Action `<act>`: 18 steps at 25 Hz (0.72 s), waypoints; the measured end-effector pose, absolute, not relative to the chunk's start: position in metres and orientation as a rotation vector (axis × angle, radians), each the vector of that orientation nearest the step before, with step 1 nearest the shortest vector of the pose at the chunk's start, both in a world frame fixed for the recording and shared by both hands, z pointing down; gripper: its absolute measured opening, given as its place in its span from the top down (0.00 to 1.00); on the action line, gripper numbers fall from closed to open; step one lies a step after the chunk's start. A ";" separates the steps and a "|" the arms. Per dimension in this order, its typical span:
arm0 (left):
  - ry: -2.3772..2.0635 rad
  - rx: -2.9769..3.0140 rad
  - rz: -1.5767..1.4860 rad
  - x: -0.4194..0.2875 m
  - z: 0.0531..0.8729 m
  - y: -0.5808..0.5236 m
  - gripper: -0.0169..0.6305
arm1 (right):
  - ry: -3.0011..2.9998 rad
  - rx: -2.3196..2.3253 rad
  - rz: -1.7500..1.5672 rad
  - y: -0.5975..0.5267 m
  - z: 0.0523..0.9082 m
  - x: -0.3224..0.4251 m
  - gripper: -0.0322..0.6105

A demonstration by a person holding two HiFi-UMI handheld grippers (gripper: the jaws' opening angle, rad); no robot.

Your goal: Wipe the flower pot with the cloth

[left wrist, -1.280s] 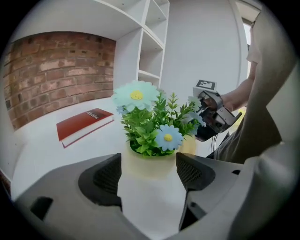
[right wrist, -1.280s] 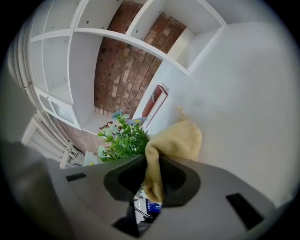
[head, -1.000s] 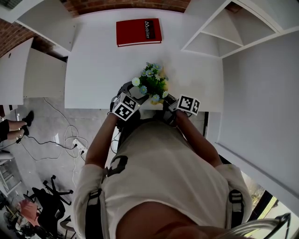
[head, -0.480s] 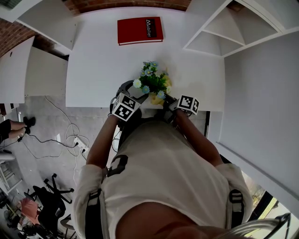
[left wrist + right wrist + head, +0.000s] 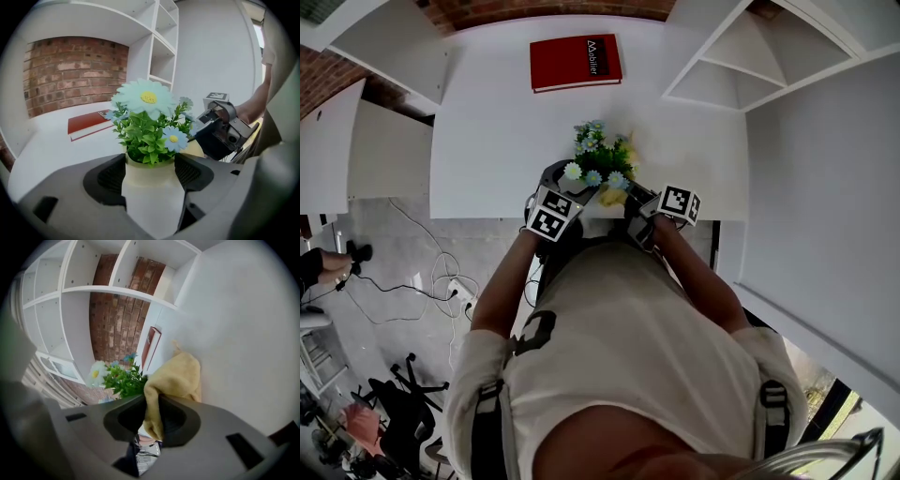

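two grips: left gripper [image 5: 150, 174] clamps flower pot [image 5: 152, 201], right gripper [image 5: 152, 417] pinches cloth [image 5: 177, 376] beside it.

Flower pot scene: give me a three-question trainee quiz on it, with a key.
1. True or false: the left gripper is clamped on the flower pot.
2. What does the right gripper hold? A) a sponge B) a yellow cloth C) nothing
3. Name the flat red thing lying at the far end of the white table.
Key: 1 true; 2 B; 3 the red book.
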State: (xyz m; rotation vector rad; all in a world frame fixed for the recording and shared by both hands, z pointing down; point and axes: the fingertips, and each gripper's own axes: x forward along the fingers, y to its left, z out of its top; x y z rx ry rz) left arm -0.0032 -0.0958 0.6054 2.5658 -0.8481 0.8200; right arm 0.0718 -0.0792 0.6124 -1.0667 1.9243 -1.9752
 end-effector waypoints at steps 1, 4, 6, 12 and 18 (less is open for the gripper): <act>-0.889 2.545 0.807 -0.003 0.606 -0.095 0.44 | 1.926 -1.071 -1.981 -0.076 0.616 0.070 0.82; -0.959 2.503 0.775 -0.002 0.608 -0.090 0.44 | 1.922 -1.095 -2.022 -0.064 0.631 0.066 0.82; -0.937 2.495 0.767 -0.003 0.607 -0.085 0.44 | 1.941 -1.118 -2.052 -0.058 0.643 0.065 0.82; -0.810 2.503 0.640 -0.018 0.591 -0.087 0.44 | 1.959 -1.101 -2.079 -0.059 0.651 0.065 0.82; -0.751 2.552 0.715 -0.014 0.605 -0.096 0.44 | 1.977 -1.126 -2.074 -0.062 0.645 0.067 0.82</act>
